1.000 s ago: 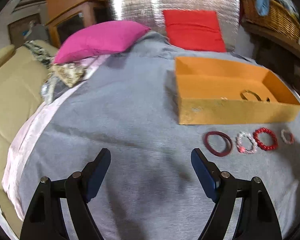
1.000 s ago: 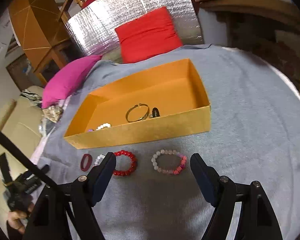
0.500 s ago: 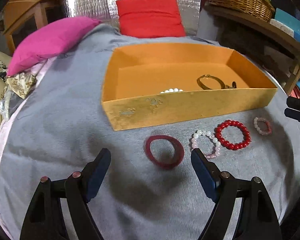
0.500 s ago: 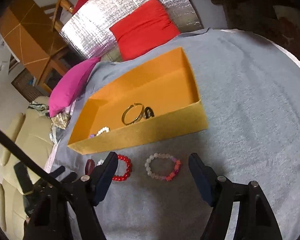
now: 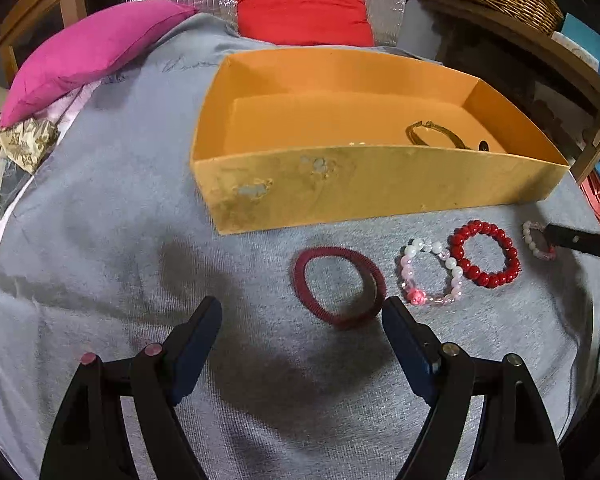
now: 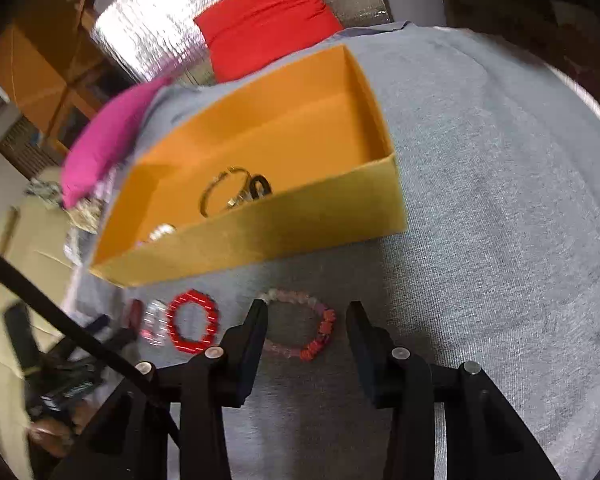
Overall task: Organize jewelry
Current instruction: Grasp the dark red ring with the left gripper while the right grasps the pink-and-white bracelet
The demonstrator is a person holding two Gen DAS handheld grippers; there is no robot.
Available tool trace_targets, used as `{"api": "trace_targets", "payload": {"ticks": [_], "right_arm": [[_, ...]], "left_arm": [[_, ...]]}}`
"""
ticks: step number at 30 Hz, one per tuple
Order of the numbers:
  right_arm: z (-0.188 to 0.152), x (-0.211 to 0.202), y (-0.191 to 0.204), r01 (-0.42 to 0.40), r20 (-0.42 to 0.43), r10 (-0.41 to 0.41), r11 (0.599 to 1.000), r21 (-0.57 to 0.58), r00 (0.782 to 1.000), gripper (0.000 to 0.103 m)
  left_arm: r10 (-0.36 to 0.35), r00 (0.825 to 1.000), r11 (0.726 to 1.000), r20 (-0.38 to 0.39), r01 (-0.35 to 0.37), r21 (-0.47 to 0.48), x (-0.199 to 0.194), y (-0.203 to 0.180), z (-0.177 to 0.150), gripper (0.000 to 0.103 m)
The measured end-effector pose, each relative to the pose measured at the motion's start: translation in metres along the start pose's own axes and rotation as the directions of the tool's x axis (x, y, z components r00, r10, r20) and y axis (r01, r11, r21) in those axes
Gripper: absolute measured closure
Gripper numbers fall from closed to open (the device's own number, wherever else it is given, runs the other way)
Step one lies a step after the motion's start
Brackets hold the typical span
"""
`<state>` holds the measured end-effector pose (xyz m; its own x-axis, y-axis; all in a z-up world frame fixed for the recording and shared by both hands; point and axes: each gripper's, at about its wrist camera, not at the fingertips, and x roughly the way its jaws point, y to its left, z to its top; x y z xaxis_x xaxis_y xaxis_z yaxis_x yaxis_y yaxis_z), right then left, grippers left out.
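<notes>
Here the right gripper (image 6: pixel 306 322) tilts down, jaws closing around the pink bracelet (image 6: pixel 300 328), ungrasped.

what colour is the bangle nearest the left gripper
Dark red, a maroon ribbed bangle; it shows best in the left wrist view.

We see a grey blanket (image 5: pixel 112 208) carrying the orange box (image 5: pixel 340 188), four bracelets in a row, pink cushion (image 5: pixel 88 52), red cushion (image 5: pixel 300 4).
</notes>
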<state>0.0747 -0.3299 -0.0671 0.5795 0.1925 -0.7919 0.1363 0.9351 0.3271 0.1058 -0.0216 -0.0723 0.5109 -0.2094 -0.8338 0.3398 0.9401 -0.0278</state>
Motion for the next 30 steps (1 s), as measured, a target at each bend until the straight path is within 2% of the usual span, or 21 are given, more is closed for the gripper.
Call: {"api": "trace_targets", "payload": {"ticks": [4, 6, 9, 11, 13, 15, 16, 20, 23, 30], "right_arm": [[-0.008, 0.007, 0.014, 0.12, 0.031, -0.118, 0.988, -0.1, 0.993, 0.078], [-0.011, 0.008, 0.019, 0.163, 0.053, -0.157, 0.978, -0.134, 0.986, 0.09], [-0.012, 0.006, 0.023, 0.193, 0.078, -0.182, 0.968, -0.16, 0.98, 0.093], [-0.013, 0.003, 0.023, 0.187, 0.089, -0.175, 0.97, -0.153, 0.98, 0.093], [-0.01, 0.001, 0.023, 0.18, 0.094, -0.168, 0.973, -0.144, 0.981, 0.094], [-0.008, -0.001, 0.024, 0.173, 0.098, -0.16, 0.975, -0.137, 0.982, 0.094], [-0.008, -0.001, 0.023, 0.165, 0.097, -0.153, 0.977, -0.133, 0.983, 0.094], [-0.008, -0.001, 0.022, 0.149, 0.091, -0.139, 0.982, -0.118, 0.986, 0.094], [-0.008, -0.006, 0.018, 0.125, 0.095, -0.116, 0.987, -0.099, 0.989, 0.094], [-0.008, -0.016, 0.015, 0.09, 0.12, -0.079, 0.993, -0.082, 0.99, 0.094]], "left_arm": [[-0.018, 1.0, 1.0, -0.003, 0.018, -0.003, 0.002, 0.0, 0.001, 0.02], [-0.025, 1.0, 1.0, -0.001, 0.025, -0.002, 0.002, -0.001, 0.003, 0.021], [-0.029, 1.0, 1.0, 0.006, 0.029, 0.002, 0.005, -0.005, 0.006, 0.024], [-0.035, 0.999, 0.999, 0.004, 0.035, 0.006, 0.008, -0.007, 0.008, 0.041], [-0.046, 0.999, 0.999, -0.01, 0.046, 0.0, 0.012, -0.008, 0.008, 0.052], [-0.042, 0.999, 0.999, -0.005, 0.042, 0.003, 0.014, -0.009, 0.009, 0.053], [-0.044, 0.999, 0.999, -0.003, 0.044, 0.006, 0.014, -0.01, 0.009, 0.058], [-0.066, 0.998, 0.998, 0.001, 0.066, -0.002, 0.011, -0.011, 0.01, 0.09], [-0.067, 0.998, 0.998, 0.006, 0.067, -0.009, 0.009, -0.011, 0.01, 0.095], [-0.091, 0.995, 0.996, 0.046, 0.092, -0.008, -0.01, -0.009, 0.001, 0.097]]}}
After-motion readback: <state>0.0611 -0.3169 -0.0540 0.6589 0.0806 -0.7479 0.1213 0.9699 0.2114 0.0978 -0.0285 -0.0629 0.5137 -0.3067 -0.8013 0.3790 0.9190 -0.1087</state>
